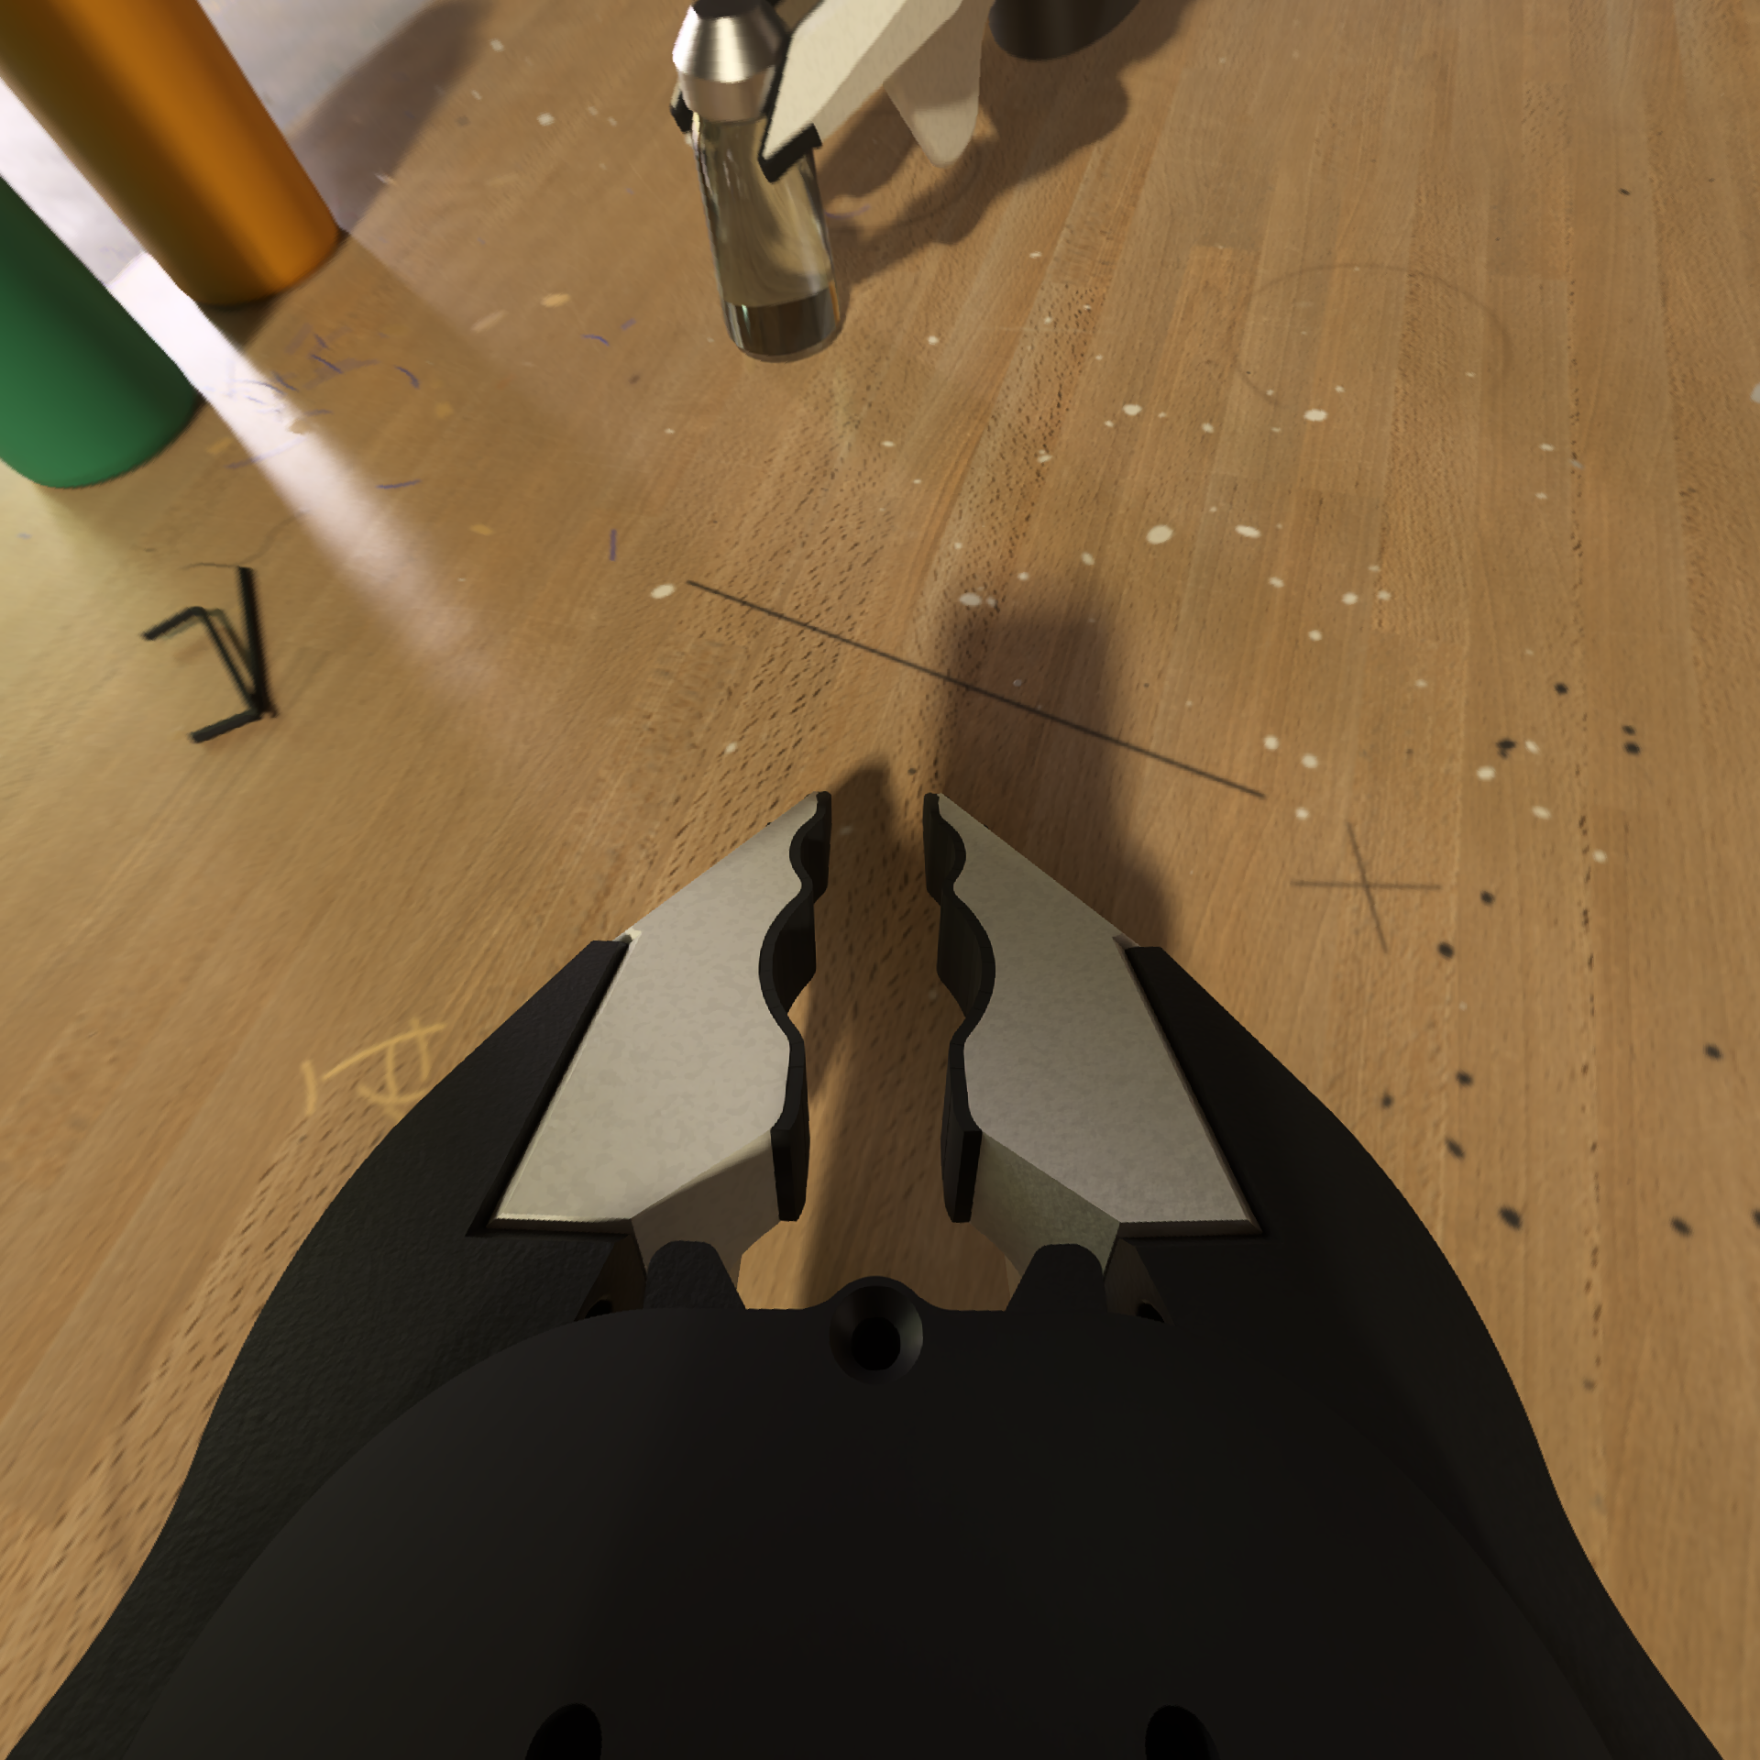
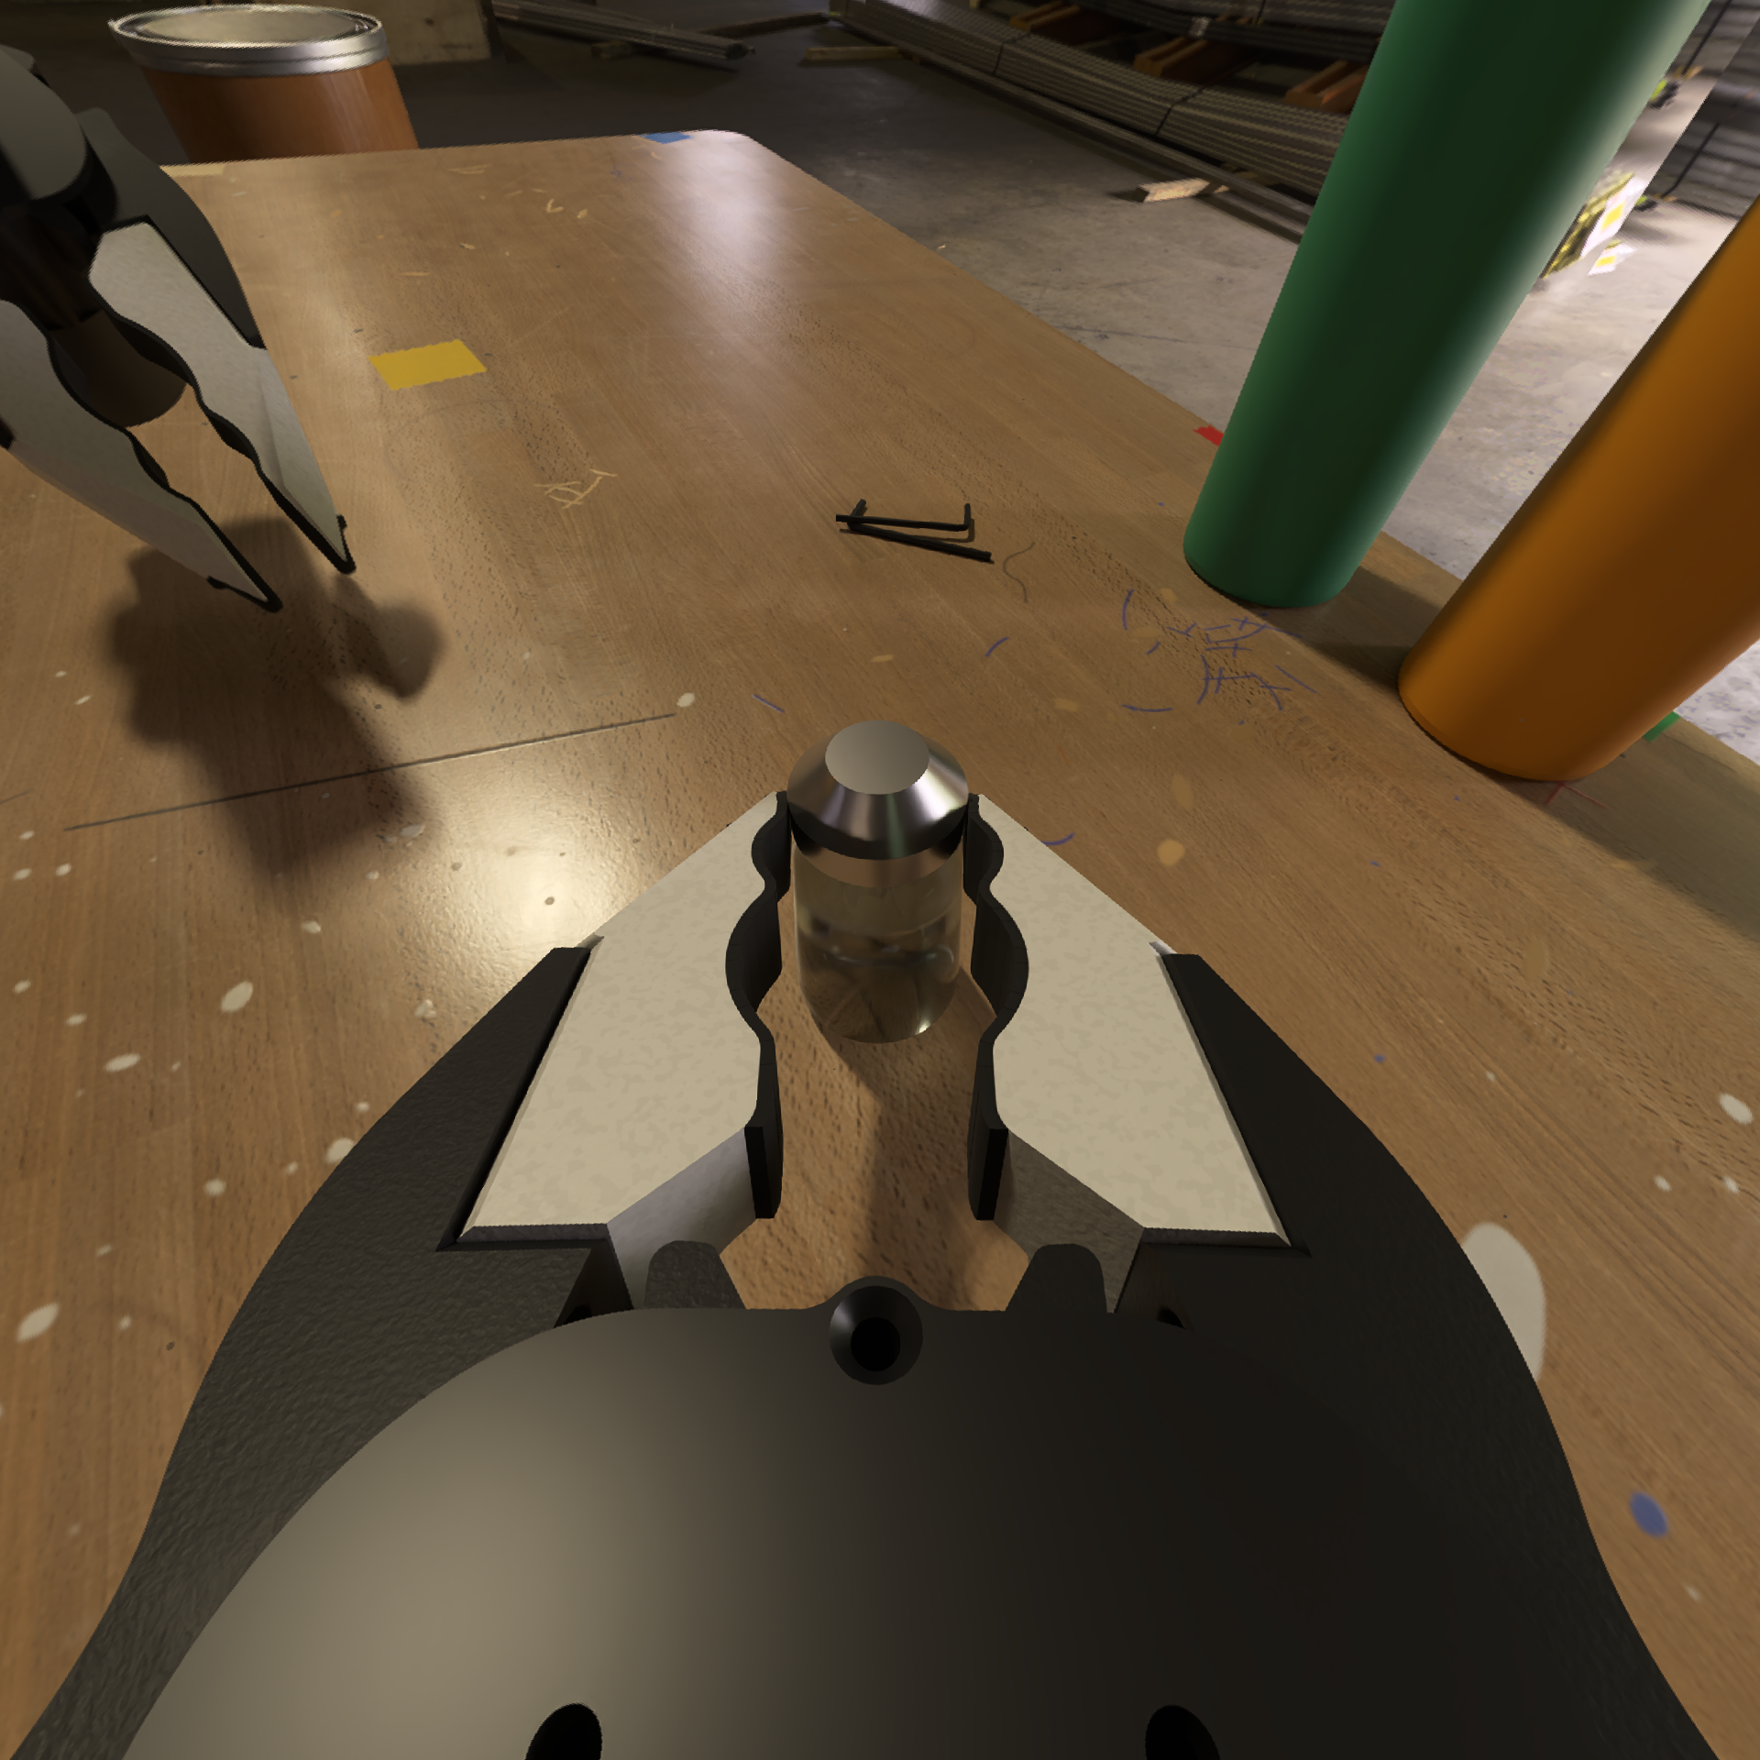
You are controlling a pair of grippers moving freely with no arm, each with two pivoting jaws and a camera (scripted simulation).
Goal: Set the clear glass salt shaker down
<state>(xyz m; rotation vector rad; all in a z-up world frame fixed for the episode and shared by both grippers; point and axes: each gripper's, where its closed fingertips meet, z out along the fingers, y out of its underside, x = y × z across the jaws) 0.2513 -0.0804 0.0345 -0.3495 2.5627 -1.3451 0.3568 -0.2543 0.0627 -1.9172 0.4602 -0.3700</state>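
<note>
The clear glass salt shaker (image 2: 876, 943) with a silver cone cap stands upright between my right gripper's (image 2: 876, 810) fingertips. The jaws press on the cap's shoulder from both sides. The glass base sits on or just above the wooden table (image 2: 571, 495); I cannot tell which. The left wrist view shows the shaker (image 1: 771, 257) far ahead, held near its top by the right gripper (image 1: 752, 143). My left gripper (image 1: 876, 810) hovers low over bare wood. Its jaws stand a narrow gap apart with nothing between them. It also shows in the right wrist view (image 2: 310, 586) at the left.
A green cylinder (image 2: 1410, 333) and an orange cylinder (image 2: 1600, 610) stand by the table's right edge. Black hex keys (image 2: 914, 533) lie in front of them, also in the left wrist view (image 1: 229, 657). A brown drum (image 2: 276, 86) stands beyond the far edge.
</note>
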